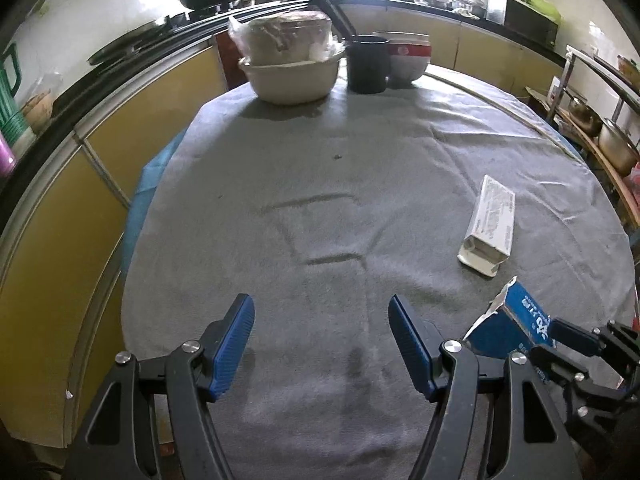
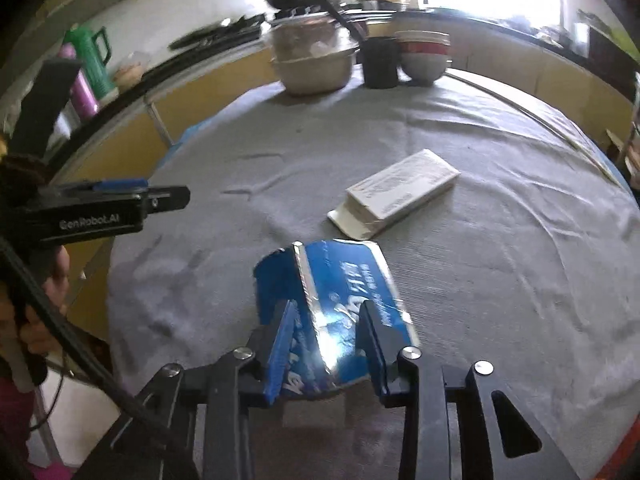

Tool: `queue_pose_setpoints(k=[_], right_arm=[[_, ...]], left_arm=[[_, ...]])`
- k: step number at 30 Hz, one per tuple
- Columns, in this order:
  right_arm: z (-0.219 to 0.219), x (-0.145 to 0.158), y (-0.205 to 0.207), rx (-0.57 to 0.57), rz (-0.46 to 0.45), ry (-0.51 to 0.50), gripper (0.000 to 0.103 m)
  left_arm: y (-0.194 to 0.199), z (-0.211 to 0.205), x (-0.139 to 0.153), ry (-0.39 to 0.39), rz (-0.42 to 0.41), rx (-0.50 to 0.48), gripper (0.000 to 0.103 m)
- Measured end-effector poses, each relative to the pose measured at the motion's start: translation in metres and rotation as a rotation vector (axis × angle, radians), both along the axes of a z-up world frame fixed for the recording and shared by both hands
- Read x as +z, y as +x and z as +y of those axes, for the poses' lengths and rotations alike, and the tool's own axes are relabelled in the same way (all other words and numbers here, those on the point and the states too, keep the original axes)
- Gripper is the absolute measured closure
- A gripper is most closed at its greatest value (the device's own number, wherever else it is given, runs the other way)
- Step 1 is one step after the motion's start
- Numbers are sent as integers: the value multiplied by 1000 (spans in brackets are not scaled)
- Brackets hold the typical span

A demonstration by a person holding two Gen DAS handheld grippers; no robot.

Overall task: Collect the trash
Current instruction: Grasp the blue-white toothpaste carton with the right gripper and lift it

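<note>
Pinching the blue carton [image 2: 332, 312] between my right fingers [image 2: 288, 344], I hold it just above the surface [image 2: 500, 280] to carry it off as trash. Beyond the carton lies a white box [image 2: 394, 200], likely next. My left fingers [image 1: 236, 344] stand spread, holding nothing.

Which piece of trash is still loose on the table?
On the grey cloth covering the table, look at the near right part. The white box lies flat there with nothing gripping it; the blue carton nearby is already held.
</note>
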State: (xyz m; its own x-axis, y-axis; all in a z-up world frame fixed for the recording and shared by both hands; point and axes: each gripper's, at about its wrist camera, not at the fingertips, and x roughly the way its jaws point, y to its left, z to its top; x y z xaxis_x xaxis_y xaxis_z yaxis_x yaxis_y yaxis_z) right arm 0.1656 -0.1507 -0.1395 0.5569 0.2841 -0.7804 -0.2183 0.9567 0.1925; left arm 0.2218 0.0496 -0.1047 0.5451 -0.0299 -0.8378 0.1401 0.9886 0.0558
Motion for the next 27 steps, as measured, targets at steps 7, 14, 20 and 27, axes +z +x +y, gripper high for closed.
queue_pose_setpoints(k=[7, 14, 20, 27], right_arm=[[-51, -3, -15, -102, 33, 87, 74], [-58, 12, -9, -53, -15, 277, 16], [-26, -1, 15, 32, 15, 248, 16], [12, -17, 9, 85, -6, 63, 42]], left_arm=[[14, -47, 8, 44, -11, -136, 33], [32, -43, 20, -17, 4, -107, 33], [31, -37, 11, 19, 26, -97, 33], [40, -35, 14, 28, 40, -89, 33]])
